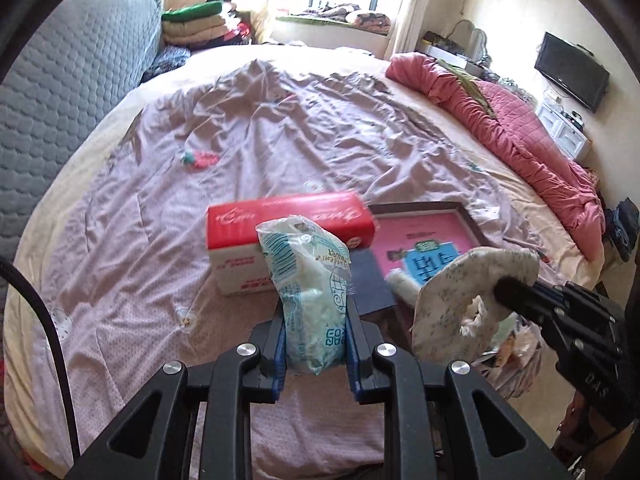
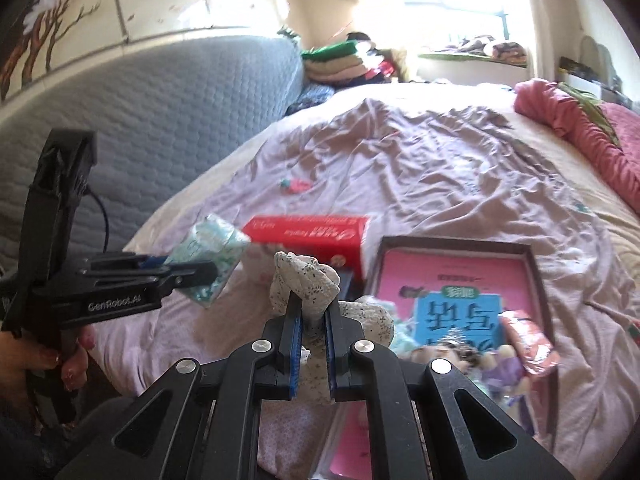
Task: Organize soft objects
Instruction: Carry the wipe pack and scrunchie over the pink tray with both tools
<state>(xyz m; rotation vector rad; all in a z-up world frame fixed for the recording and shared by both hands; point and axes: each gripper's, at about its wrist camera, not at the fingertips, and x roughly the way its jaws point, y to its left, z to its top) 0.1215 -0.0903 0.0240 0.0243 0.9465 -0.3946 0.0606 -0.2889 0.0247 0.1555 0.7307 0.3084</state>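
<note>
My left gripper point(image 1: 316, 320) is shut on a pale blue-green plastic tissue pack point(image 1: 308, 280) and holds it upright above the bed. From the right wrist view that left gripper point(image 2: 192, 276) reaches in from the left with the pack point(image 2: 212, 264) in it. My right gripper point(image 2: 310, 308) is shut on a white speckled cloth point(image 2: 304, 280) that bunches above its fingers. In the left wrist view the right gripper point(image 1: 508, 292) comes in from the right, and the cloth point(image 1: 460, 292) droops from it. Another speckled cloth piece point(image 2: 372, 316) lies below.
A red and white box point(image 1: 288, 216) lies on the wrinkled lilac bedsheet point(image 1: 280, 128). Beside it is a dark-framed tray point(image 2: 540, 280) with a pink book and a red-orange pack point(image 2: 528, 344). A pink quilt point(image 1: 520, 128) lines the right edge, with a grey headboard point(image 1: 60, 80) on the left. A strawberry toy point(image 1: 198, 159) lies mid-bed.
</note>
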